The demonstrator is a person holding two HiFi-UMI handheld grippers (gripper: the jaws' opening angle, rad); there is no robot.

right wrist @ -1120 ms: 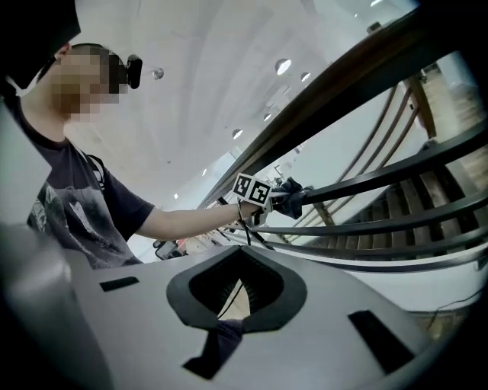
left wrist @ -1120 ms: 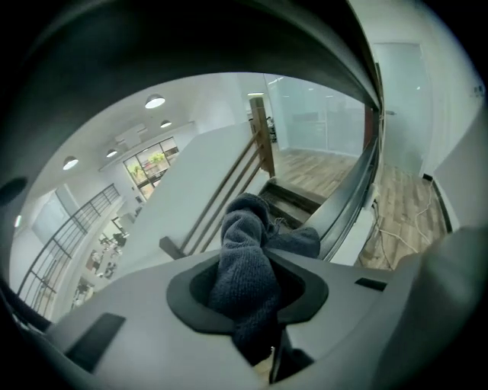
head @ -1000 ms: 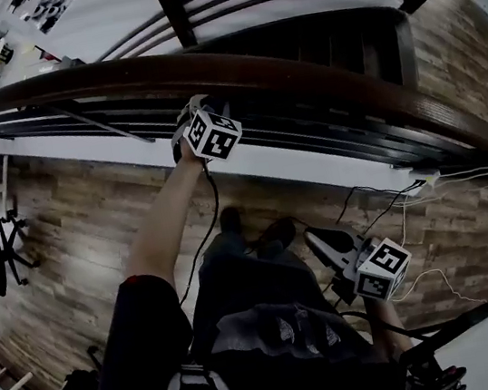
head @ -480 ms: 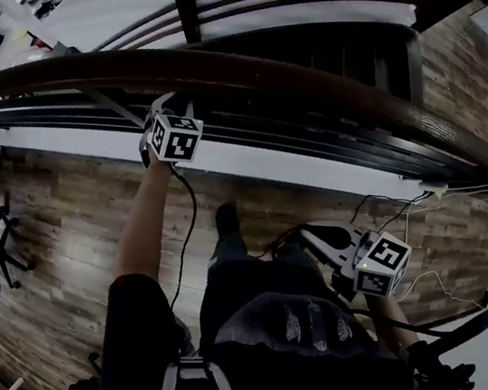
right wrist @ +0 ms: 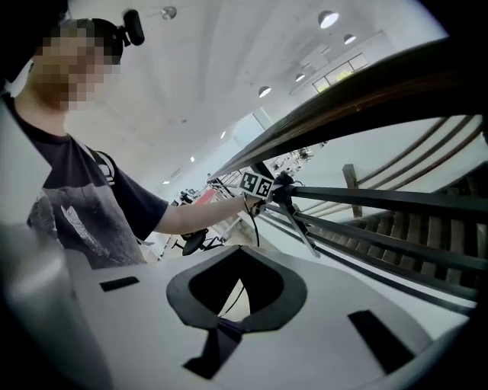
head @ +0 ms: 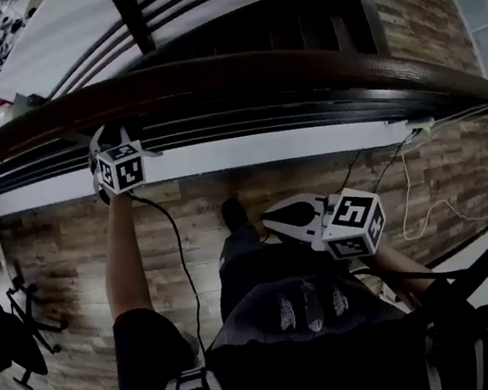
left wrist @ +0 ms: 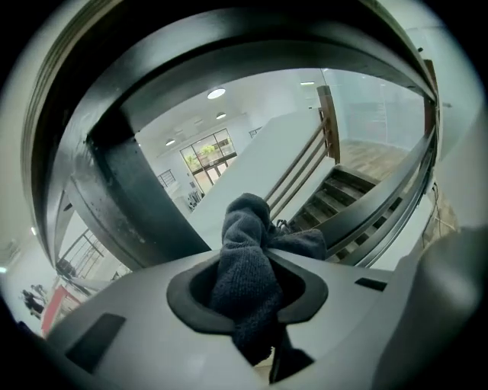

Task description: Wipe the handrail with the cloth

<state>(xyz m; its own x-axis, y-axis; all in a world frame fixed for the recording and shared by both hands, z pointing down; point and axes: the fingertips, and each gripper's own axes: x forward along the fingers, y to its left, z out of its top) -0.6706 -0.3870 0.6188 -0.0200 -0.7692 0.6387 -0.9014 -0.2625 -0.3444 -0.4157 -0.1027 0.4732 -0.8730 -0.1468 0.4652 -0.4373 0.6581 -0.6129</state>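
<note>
A dark brown wooden handrail [head: 252,73] curves across the head view, above dark metal bars. My left gripper [head: 99,146] is raised on an outstretched arm and sits right under the rail at the left. It is shut on a dark grey cloth [left wrist: 248,259], which bulges up between the jaws toward the rail's underside [left wrist: 160,84]. My right gripper [head: 286,217] hangs low in front of the person's body, away from the rail. Its jaws meet with nothing between them [right wrist: 221,329]. The right gripper view shows the handrail [right wrist: 366,87] running off to the left gripper [right wrist: 259,185].
Thin metal bars [head: 304,108] and a white ledge [head: 246,152] run under the rail. Dark stairs [head: 291,26] lie beyond it. White cables [head: 410,200] trail on the wooden floor at the right. An office chair [head: 6,342] stands at the lower left.
My left gripper has slid leftward along the handrail with the cloth in it. The right gripper has risen a little and moved left. The head view has swung round.
</note>
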